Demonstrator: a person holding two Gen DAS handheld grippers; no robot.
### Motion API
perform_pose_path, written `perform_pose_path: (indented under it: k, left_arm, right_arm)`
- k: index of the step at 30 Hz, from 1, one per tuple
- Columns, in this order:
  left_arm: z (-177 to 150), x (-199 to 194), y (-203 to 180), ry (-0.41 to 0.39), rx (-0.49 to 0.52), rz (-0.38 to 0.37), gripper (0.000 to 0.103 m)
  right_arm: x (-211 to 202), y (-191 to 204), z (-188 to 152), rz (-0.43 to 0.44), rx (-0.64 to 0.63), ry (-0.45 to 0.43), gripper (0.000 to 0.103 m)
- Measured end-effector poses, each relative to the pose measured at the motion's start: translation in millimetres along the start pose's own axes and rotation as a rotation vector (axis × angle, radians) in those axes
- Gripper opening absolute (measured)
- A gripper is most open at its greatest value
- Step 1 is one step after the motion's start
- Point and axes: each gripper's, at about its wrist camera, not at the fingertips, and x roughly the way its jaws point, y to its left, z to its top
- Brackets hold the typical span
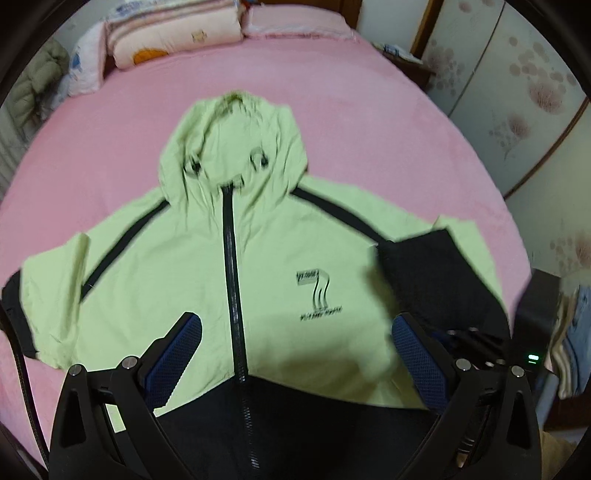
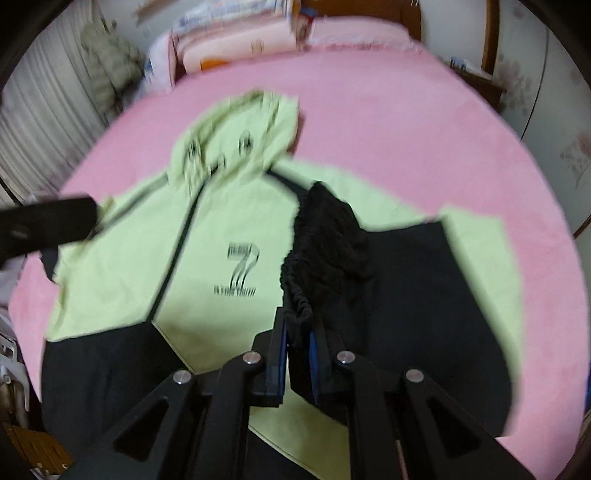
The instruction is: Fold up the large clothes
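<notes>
Close in, the right tool (image 2: 297, 341) is pinching the gathered black cuff (image 2: 295, 295) of the jacket's sleeve, its blue-padded fingers (image 2: 281, 345) pressed together on the elastic edge. That black sleeve (image 2: 406, 288) is doubled back over the jacket's chest, beside the printed number 7 (image 2: 243, 264). Meanwhile the left tool (image 1: 295, 354) hangs over the lower front of the jacket with its fingers (image 1: 177, 354) spread wide, nothing between them, the black zipper (image 1: 232, 266) running up through the gap. Further out, the light green jacket (image 1: 155, 258) lies front up and zipped on the pink bed (image 1: 332, 110), its hood (image 1: 232, 140) pointing toward the headboard, black stripes along the shoulders and a black band at the hem. Its other sleeve (image 1: 40, 280) stretches outward across the bed. Folded bedding and pillows (image 1: 173, 33) are stacked at the head of the bed.
</notes>
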Motion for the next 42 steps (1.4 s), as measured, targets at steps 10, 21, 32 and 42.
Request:
perform_pose_path:
  k: [10, 21, 32, 42]
  left_arm:
    - [-10.8, 71.3, -5.8, 0.144, -0.014, -0.235, 0.101]
    - [-20.4, 140.5, -33.5, 0.262, -0.077, -0.447, 0.061]
    - [-19.5, 168.2, -67.6, 0.276, -0.126, -0.405, 0.061]
    - [19.9, 110.3, -106.3, 0.151, -0.103, -0.375, 0.021]
  right_arm:
    - [-9.6, -5.7, -35.9, 0.014, 0.073, 0.047, 0.045]
    - [-45.4, -32.6, -57.4, 0.011, 0.176, -0.001, 0.045]
    - [-42.6, -47.6, -68.1, 0.013, 0.185, -0.005, 0.045]
    - [-41.7, -95.6, -87.4, -0.069, 0.301, 0.057, 0.045]
